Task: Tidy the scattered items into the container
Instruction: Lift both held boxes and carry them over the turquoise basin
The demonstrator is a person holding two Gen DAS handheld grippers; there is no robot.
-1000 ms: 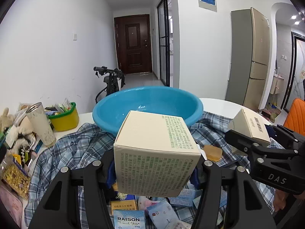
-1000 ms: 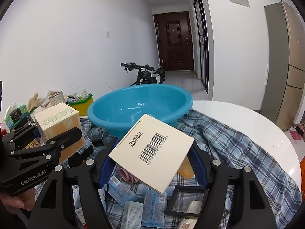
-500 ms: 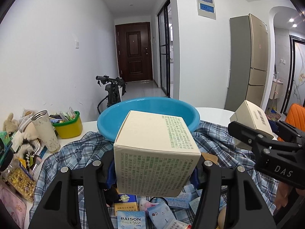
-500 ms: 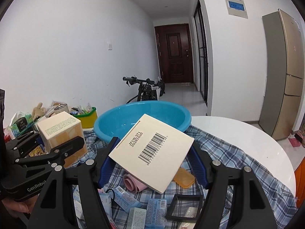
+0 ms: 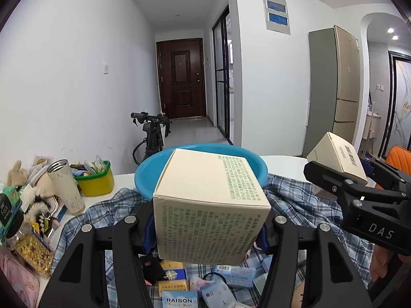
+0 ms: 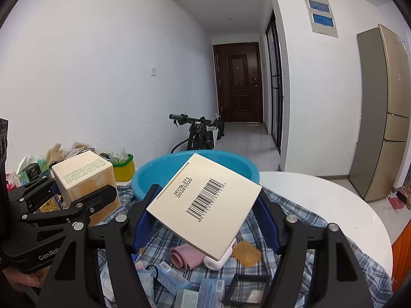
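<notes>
Cardboard fills both sets of jaws. The left gripper [image 5: 209,231] is clamped on a cream carton printed with green text [image 5: 209,205], its blue pads pressing the carton's two sides and holding it clear of the cloth. The right gripper [image 6: 205,218] is clamped the same way on a flatter cream box with a barcode label [image 6: 205,202], which sits tilted, its far corner raised.

Both boxes hang on the near side of the blue plastic basin [image 6: 164,169], neither yet over its rim. The basin rests on a blue plaid cloth [image 6: 303,220] that covers part of a round white table [image 6: 334,200]. On the cloth in front of the basin lie small blue packets [image 6: 169,277], a pink roll [image 6: 185,256], an amber soap-like block [image 6: 248,252] and a black frame [image 6: 246,290]. To the left of the basin stand a yellow tub with a green rim [image 5: 96,182] and a metal tumbler [image 5: 65,184].
</notes>
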